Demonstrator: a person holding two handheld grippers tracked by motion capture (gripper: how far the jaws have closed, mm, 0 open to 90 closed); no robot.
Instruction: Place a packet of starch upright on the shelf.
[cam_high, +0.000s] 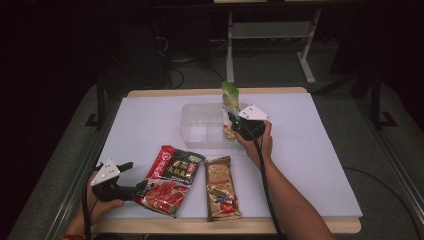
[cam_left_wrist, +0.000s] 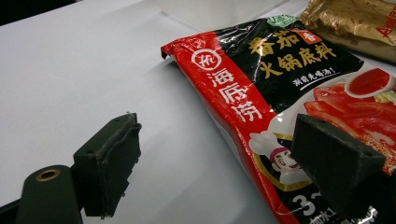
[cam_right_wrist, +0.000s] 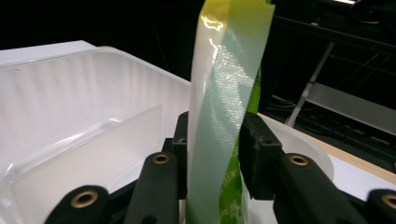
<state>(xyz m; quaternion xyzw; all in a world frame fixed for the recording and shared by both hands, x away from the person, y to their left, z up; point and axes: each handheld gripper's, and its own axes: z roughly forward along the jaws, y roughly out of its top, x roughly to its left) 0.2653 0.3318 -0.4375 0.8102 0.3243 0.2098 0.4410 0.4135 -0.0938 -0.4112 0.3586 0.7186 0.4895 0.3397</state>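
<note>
A tall green packet (cam_high: 230, 95) stands upright at the right end of a clear plastic container (cam_high: 200, 125). My right gripper (cam_high: 231, 122) grips it low down from the near side. In the right gripper view the green packet (cam_right_wrist: 224, 93) fills the gap of my right gripper (cam_right_wrist: 212, 140), both pads against its sides, above the container (cam_right_wrist: 70, 93) and its divider. My left gripper (cam_high: 136, 176) stands open at the left edge of a red and black hot-pot packet (cam_high: 170, 180). In the left gripper view one jaw of my left gripper (cam_left_wrist: 215, 140) hangs over the red packet (cam_left_wrist: 261, 84), the other over bare table.
A gold packet (cam_high: 222, 190) lies flat to the right of the red one, near the table's front edge; the gold packet (cam_left_wrist: 355, 23) also shows past the red one. The white table top (cam_high: 320, 150) ends at a wooden rim. Dark floor and a desk frame lie beyond.
</note>
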